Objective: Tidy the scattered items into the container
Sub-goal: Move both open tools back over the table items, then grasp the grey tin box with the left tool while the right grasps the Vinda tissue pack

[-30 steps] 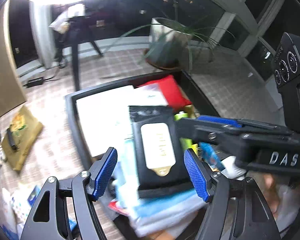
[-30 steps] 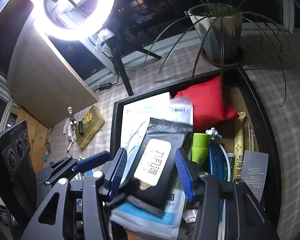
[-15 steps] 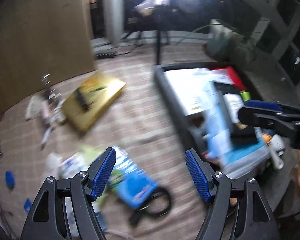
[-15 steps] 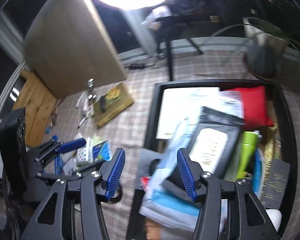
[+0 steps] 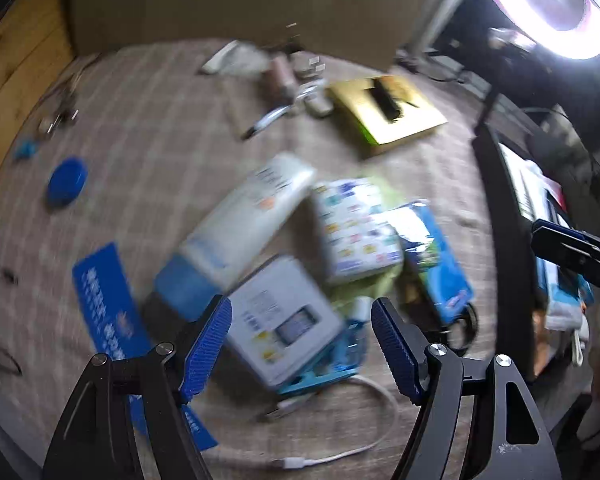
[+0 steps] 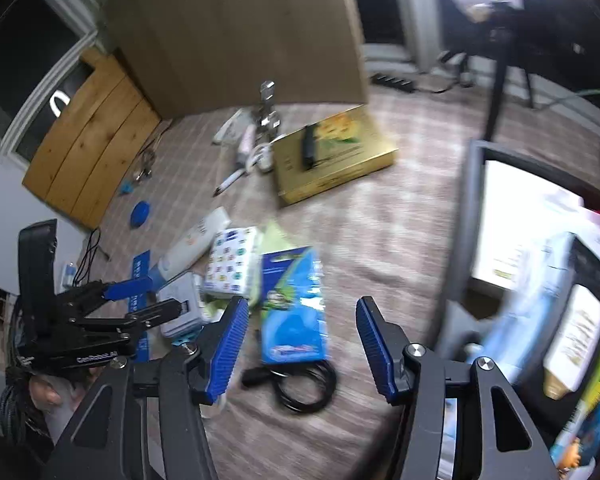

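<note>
My left gripper (image 5: 300, 344) is open and empty above a pile of scattered items: a grey-white box (image 5: 280, 316), a white tube (image 5: 244, 216), a patterned tissue pack (image 5: 352, 228) and a blue packet (image 5: 432, 256). My right gripper (image 6: 298, 346) is open and empty above the same blue packet (image 6: 294, 300) and a coiled black cable (image 6: 300, 388). The black container (image 6: 460, 216), holding several items, sits at the right; its wall also shows in the left wrist view (image 5: 504, 232). The left gripper also shows in the right wrist view (image 6: 112, 312).
A gold box (image 6: 332, 160) with a black object on it lies farther back. A pen (image 6: 230, 180), small bottles, a blue lid (image 6: 140, 212) and a blue card (image 5: 108, 308) lie on the checked cloth. A white cable (image 5: 340, 440) lies near me. A brown board stands behind.
Both grippers have swung left, away from the container and the black pouch left in it, to over the scattered pile. Both jaws stay open.
</note>
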Available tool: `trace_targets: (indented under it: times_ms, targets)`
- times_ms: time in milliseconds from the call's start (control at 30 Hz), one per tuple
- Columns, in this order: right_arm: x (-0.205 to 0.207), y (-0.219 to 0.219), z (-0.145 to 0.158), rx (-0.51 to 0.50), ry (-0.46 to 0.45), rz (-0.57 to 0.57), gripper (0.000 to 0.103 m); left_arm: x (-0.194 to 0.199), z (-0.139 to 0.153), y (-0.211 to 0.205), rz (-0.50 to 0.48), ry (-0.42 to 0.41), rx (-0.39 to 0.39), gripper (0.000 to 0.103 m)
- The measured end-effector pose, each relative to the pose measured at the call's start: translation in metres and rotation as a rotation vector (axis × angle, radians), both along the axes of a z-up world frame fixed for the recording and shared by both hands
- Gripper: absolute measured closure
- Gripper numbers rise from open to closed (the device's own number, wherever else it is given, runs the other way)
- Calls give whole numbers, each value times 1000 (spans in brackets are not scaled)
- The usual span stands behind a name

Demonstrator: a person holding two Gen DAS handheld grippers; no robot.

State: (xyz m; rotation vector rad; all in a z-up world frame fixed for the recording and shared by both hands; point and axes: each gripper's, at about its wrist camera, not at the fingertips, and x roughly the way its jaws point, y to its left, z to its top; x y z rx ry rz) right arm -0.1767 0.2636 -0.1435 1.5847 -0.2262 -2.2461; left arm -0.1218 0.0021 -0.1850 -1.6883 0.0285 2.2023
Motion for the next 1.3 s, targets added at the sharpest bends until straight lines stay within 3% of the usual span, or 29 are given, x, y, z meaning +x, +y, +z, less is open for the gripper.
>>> trace_targets:
  times_ms: [167, 333, 633, 767, 967, 1300]
  targets:
    - [-19, -35, -10, 9, -36, 45, 47, -4, -14, -4, 60, -47, -1, 27]
    - [-37, -57, -20, -8, -88, 67, 47, -6, -18, 4, 86, -49, -8, 18]
    - [-55, -75, -38, 34, -138, 73, 47, -4, -26, 16, 97, -28, -111, 15]
    - [-59, -81, -48, 64, -156, 86, 47, -7, -37, 8, 151, -85, -56, 12]
    - [-65, -94, -58, 96, -170, 103, 47, -7, -46, 18, 145, -110, -53, 13]
    - [-67, -128, -69, 181, -158, 185, 47, 3, -39, 19, 124, -69, -45, 20]
